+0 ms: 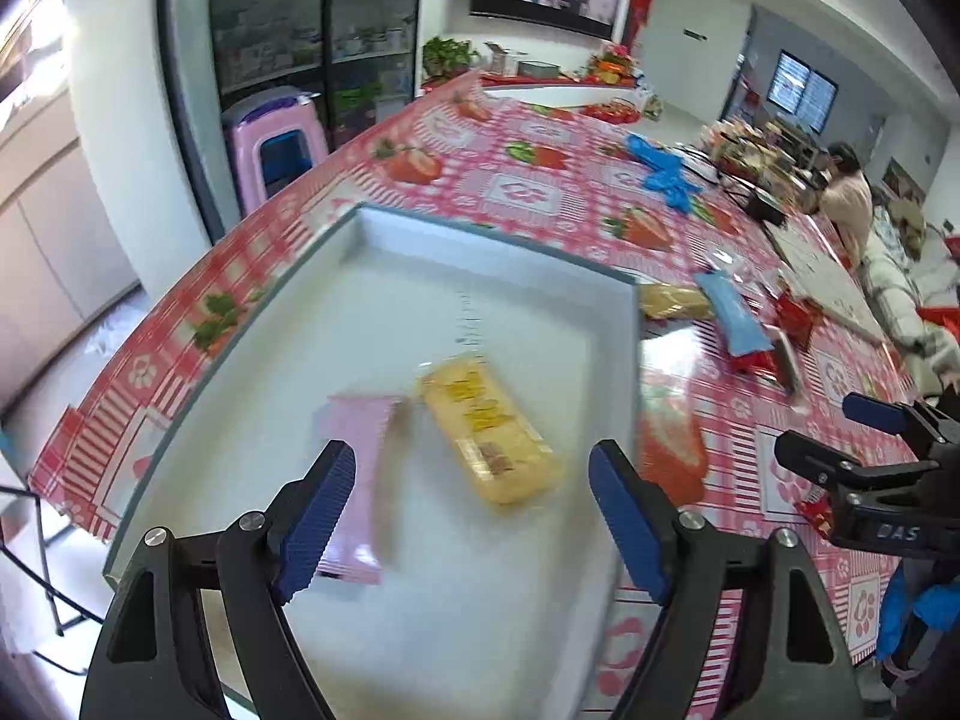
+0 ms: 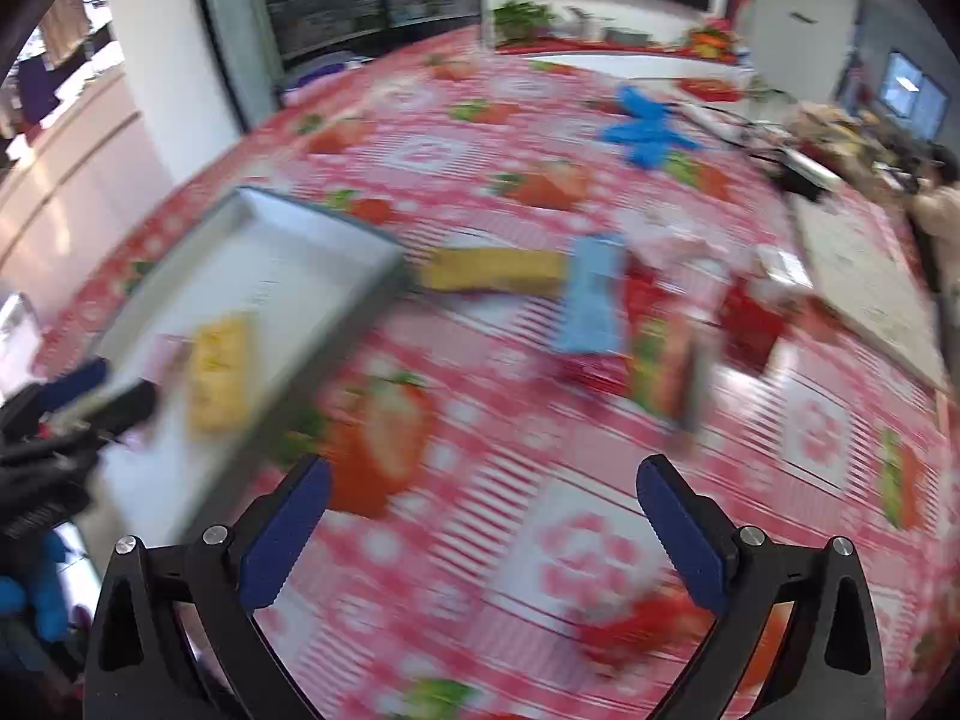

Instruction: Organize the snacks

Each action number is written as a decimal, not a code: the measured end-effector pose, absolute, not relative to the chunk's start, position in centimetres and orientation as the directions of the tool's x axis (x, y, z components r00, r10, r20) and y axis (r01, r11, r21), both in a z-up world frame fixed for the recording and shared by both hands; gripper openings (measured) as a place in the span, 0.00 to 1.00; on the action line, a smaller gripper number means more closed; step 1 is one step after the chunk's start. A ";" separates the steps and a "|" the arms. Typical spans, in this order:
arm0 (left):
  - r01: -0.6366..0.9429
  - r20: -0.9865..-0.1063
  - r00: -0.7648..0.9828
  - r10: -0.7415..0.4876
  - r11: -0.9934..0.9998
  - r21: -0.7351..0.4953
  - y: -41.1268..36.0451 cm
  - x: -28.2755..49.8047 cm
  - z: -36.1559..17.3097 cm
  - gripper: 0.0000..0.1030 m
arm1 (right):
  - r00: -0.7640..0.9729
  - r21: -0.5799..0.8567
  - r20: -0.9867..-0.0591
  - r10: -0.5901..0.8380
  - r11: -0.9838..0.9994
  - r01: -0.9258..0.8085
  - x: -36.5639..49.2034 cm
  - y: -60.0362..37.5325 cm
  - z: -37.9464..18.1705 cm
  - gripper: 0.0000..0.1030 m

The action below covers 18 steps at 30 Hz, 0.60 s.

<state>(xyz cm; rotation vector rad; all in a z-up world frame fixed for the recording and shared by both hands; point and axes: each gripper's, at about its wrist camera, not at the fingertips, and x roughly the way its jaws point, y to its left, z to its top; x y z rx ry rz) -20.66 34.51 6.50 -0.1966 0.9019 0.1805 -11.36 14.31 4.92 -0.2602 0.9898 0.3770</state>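
Left wrist view: the left gripper (image 1: pixel 471 513) is hovering with fingers spread over the white tray (image 1: pixel 288 312), gripping nothing. Inside the tray, a pink packet (image 1: pixel 360 456) and a yellow snack bar (image 1: pixel 489 435) are lying side by side.

Right wrist view: the right gripper (image 2: pixel 483 531) is hanging spread and empty above the strawberry tablecloth (image 2: pixel 576 546). Right of the tray (image 2: pixel 264 240), a yellow packet (image 2: pixel 495 270) and a blue packet (image 2: pixel 591 294) are lying on the cloth.

I see a glossy plastic tablecloth (image 1: pixel 540 192) with glare at three o'clock of the tray (image 1: pixel 336 324), whose floor looks smooth and matt. The yellow packet (image 1: pixel 489 438) and pink packet (image 1: pixel 360 480) have shiny film wrappers. My left gripper (image 1: pixel 471 513) has ribbed blue pads (image 1: pixel 318 519) on matt black plastic, with metal screws.
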 end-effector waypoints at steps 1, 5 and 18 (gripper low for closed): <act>-0.220 -0.791 0.609 0.064 0.971 -0.091 33.7 -20.5 6.8 0.81 | 0.508 -0.065 -0.846 0.161 0.915 -0.399 -11.5 13.2 4.6 0.99; -0.137 -0.803 0.596 0.010 0.987 -0.090 29.2 -18.4 7.2 0.82 | 0.524 -0.129 -0.847 0.085 0.924 -0.359 -11.8 10.0 2.5 0.99; -0.107 -0.876 0.459 -0.144 0.971 -0.216 22.1 -7.8 3.7 0.82 | 0.559 0.053 -0.821 0.115 0.991 -0.125 -8.9 -3.5 0.3 1.00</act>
